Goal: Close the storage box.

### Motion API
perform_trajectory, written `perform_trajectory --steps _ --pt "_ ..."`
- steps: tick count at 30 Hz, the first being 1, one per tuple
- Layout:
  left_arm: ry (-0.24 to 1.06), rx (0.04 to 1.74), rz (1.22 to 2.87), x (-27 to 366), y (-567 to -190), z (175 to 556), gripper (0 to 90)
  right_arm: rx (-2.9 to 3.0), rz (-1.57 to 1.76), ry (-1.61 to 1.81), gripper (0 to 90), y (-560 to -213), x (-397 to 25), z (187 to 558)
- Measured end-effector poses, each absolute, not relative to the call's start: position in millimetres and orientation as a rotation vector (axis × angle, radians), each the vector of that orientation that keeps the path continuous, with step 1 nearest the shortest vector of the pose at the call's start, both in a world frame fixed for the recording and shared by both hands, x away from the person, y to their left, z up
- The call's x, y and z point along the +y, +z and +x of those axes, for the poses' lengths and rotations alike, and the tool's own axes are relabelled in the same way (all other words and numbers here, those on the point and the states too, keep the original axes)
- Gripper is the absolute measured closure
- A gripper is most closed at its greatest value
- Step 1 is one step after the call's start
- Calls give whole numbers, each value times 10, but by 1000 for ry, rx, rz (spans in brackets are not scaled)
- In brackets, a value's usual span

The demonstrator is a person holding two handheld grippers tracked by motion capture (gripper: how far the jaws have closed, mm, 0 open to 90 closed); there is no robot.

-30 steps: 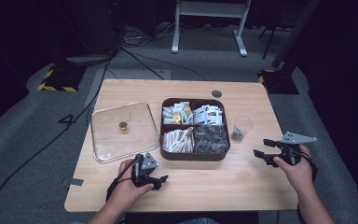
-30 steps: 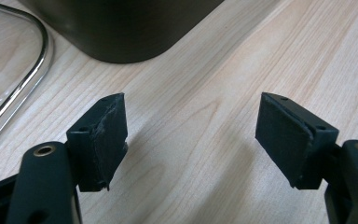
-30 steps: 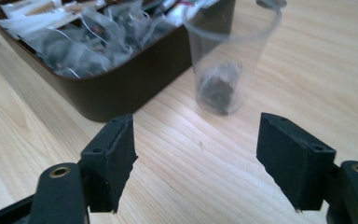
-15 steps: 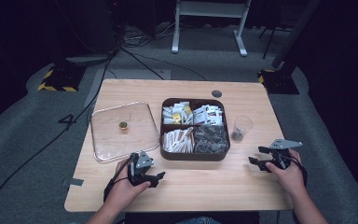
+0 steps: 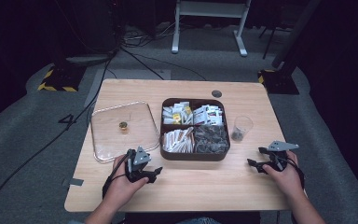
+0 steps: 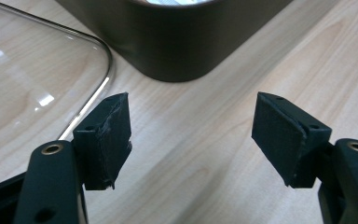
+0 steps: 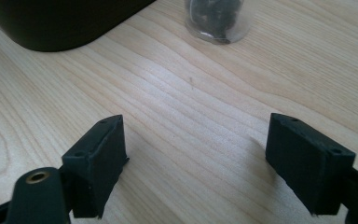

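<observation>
The clear square plastic lid (image 5: 121, 130) lay flat on the tabletop (image 5: 191, 186), off the dark brown compartmented tray (image 5: 195, 128). Left hand-held gripper (image 5: 154, 171) rested just beside it, jaws spread, empty. Right hand-held gripper (image 5: 257, 163), likewise spread, sat near the small clear cup (image 5: 241, 128). Judged: nothing grasped yet.

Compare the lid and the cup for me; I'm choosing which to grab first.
The lid lies flat left of the box; the cup stands upright right of it. The lid is wide with a small gold knob; the cup is narrow with dark bits at its bottom. Both are clear and untouched.
</observation>
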State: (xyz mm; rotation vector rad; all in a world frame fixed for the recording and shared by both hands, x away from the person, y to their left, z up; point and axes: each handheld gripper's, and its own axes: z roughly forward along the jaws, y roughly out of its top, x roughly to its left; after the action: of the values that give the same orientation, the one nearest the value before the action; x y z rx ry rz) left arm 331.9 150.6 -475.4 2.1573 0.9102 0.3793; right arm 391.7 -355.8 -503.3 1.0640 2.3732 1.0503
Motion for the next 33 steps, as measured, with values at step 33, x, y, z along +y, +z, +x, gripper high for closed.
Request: perform_trajectory --steps 33 --pt "522 1326 1933 2398 -4536 4326 276 2371 1064 1053 201 -5034 -3557 3916"
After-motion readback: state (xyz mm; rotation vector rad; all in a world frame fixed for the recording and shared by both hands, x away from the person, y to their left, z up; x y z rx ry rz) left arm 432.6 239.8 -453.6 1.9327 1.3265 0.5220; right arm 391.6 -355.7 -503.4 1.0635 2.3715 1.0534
